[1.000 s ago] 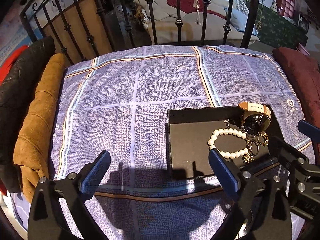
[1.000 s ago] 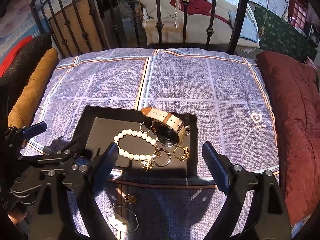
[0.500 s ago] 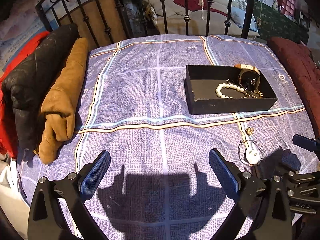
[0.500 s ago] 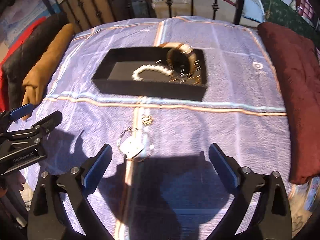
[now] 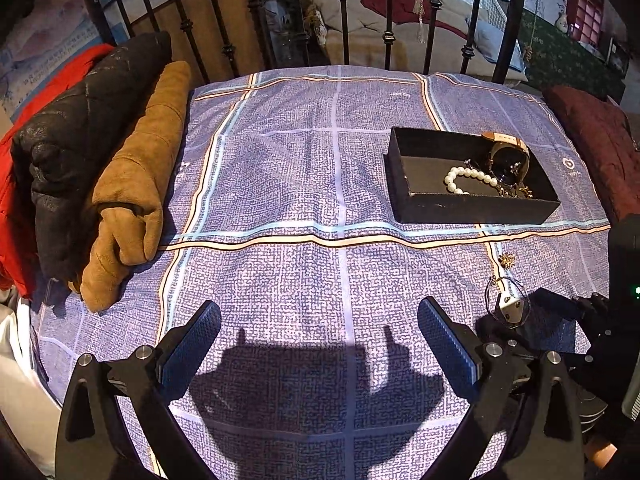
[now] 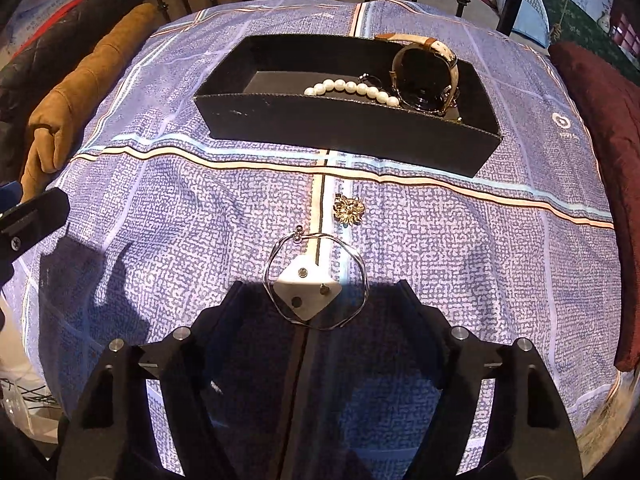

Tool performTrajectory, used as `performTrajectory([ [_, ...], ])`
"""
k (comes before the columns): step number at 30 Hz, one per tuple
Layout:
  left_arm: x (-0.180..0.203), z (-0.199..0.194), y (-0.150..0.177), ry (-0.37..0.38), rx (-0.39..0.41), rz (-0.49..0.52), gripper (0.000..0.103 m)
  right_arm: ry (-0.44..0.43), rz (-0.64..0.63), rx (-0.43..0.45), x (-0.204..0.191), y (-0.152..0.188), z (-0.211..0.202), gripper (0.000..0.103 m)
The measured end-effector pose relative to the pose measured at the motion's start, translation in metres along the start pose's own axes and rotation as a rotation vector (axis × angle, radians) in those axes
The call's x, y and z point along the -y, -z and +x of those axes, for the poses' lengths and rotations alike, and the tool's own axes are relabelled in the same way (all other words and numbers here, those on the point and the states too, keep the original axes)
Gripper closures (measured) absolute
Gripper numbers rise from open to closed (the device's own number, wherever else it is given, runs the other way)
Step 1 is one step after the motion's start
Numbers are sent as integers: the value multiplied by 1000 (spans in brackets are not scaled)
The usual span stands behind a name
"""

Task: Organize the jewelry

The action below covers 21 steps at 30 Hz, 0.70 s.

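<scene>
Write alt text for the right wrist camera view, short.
The right gripper hangs open over a silver bangle and white earring card on a blue checked bedspread. Beyond lie a gold brooch and a black tray of jewelry.

- A purple-blue plaid bedspread (image 5: 280, 184) covers the bed.
- A brown suede garment (image 5: 136, 184) lies rolled along its left edge, touching a black quilted jacket (image 5: 76, 140).
- A dark red blanket (image 6: 600, 152) lies along the right edge.
- Black iron bed rails (image 5: 388, 36) stand behind.
</scene>
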<state>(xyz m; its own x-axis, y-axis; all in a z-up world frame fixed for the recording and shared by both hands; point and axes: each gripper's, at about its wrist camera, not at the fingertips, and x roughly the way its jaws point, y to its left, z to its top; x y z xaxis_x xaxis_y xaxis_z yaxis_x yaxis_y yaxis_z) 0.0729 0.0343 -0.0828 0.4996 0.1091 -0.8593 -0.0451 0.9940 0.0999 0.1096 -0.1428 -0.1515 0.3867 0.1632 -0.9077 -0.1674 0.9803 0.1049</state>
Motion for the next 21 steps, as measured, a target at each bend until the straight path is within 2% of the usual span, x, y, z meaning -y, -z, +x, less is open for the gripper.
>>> performTrajectory([
  [2, 4, 3, 1, 4, -8, 8, 6, 0, 1, 4, 1, -2, 0, 37],
  [4, 8, 5, 2, 6, -11, 16, 6, -3, 5, 8, 3, -4, -1, 50],
  [12, 9, 8, 0, 5, -15, 18, 6, -19, 3, 20, 5, -5, -4, 50],
  [21, 16, 4, -6, 22, -4, 16, 6, -25, 14, 111, 13, -15, -45, 50],
])
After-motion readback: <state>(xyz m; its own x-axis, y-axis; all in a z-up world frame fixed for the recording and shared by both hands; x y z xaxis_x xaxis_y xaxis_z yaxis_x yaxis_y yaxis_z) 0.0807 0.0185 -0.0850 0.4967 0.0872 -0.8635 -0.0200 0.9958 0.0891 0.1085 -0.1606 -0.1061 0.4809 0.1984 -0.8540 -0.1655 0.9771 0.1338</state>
